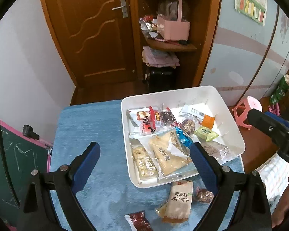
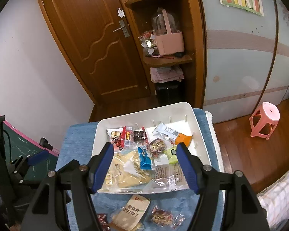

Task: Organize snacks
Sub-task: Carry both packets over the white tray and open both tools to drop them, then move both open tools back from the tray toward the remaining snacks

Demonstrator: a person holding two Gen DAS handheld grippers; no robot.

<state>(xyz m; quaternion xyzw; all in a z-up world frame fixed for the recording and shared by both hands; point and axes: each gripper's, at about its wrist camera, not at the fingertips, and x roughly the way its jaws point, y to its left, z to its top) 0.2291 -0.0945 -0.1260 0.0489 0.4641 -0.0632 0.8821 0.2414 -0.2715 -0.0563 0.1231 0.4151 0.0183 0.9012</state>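
A white rectangular plastic bin (image 1: 231, 119) sits on a blue plush cloth (image 1: 90, 127) covering the table, holding most of the wrapped snacks: a large clear bag of pale yellow crackers (image 1: 168, 154), a clear pack of pale nut bars (image 1: 144, 162), a small blue wrapper (image 1: 184, 138), a green wrapped cake (image 1: 206, 133), a red-and-white packet (image 1: 144, 121) and an orange-and-white sachet (image 1: 207, 120).

Three items lie on the cloth outside the bin, just beside its near wall: a beige cracker packet (image 2: 133, 211) printed "奇亚籽 苏打饼干", a clear-wrapped nut cluster (image 2: 161, 216) and a dark red wrapped sweet (image 1: 139, 221).

The left gripper (image 1: 144, 165) stands wide, empty, blue pads hanging over the bin's near left corner. The right gripper (image 2: 145, 166) stands moderately apart, empty, over the bin's near half.

Beyond: a brown wooden door (image 1: 98, 28), corner shelves with a pink handled box (image 1: 173, 28), a pink plastic stool (image 2: 265, 120) and a green chalkboard (image 1: 13, 163) at left.
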